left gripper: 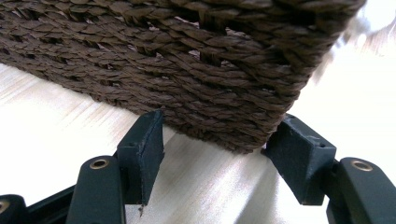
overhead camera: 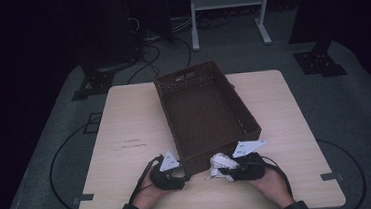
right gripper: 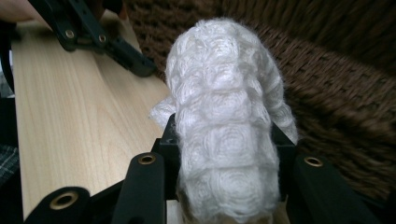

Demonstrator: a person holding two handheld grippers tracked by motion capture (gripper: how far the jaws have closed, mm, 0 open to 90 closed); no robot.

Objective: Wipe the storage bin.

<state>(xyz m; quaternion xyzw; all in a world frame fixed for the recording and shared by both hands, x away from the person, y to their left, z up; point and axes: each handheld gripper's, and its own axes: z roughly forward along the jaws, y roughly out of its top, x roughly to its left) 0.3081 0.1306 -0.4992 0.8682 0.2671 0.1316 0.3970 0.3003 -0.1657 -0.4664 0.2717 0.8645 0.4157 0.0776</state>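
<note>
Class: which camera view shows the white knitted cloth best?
The right gripper view: the white knitted cloth sits close up between the right gripper jaws. The high view shows it small beside the basket; the left gripper view catches a blurred white edge.

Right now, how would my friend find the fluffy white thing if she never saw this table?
Look at the pale wooden table and find the big brown woven basket in its middle. Just outside the basket's near corner, the right gripper is shut on a white knitted cloth. It is the one soft, bright white thing among dark ones.
</note>
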